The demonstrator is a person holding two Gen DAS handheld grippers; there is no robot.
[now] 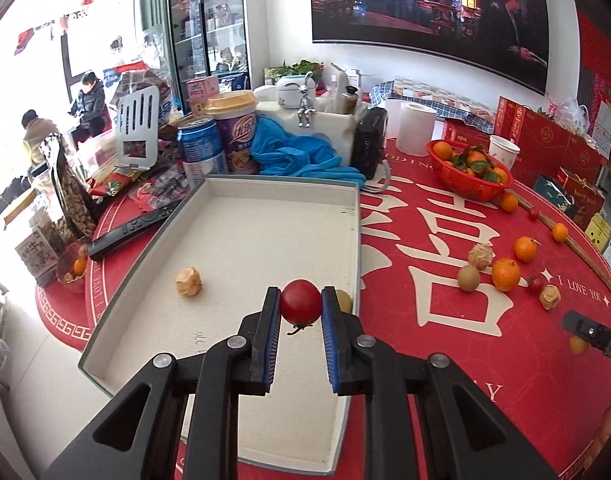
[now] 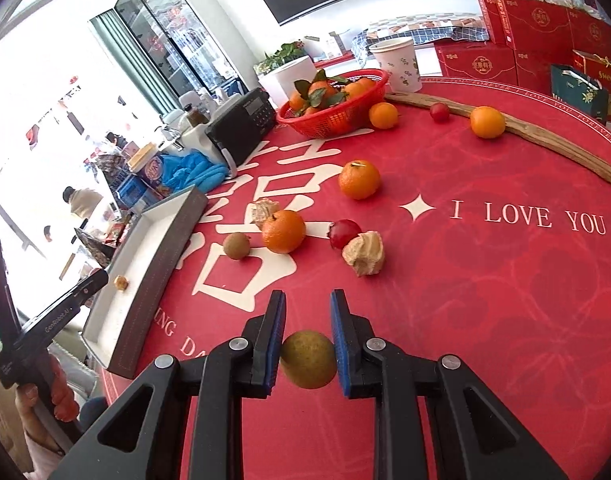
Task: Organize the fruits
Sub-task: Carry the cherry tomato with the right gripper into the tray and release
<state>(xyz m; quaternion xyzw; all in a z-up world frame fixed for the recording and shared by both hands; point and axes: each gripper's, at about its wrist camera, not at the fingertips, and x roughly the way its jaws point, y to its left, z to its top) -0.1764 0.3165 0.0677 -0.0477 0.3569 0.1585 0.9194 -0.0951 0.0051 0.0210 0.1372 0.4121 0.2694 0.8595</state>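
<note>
So the left gripper (image 1: 300, 304) fingers clamp a tomato (image 1: 300, 301) right above the tray (image 1: 241, 240), while the right gripper (image 2: 307, 354) pinches a greenish fruit (image 2: 308, 359) over the bench (image 2: 485, 300), tray off to its left.

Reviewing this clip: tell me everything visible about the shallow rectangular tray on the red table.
The shallow rectangular tray looks like stiff cardboard, cream inside with a grey outer wall and low upright rim. It lies flat on the red printed tablecloth, one corner reaching past the table edge. Inside sit a crumpled tan husked fruit and a partly hidden greenish-brown fruit by the right wall. The left gripper holds a small red tomato above it.
</note>
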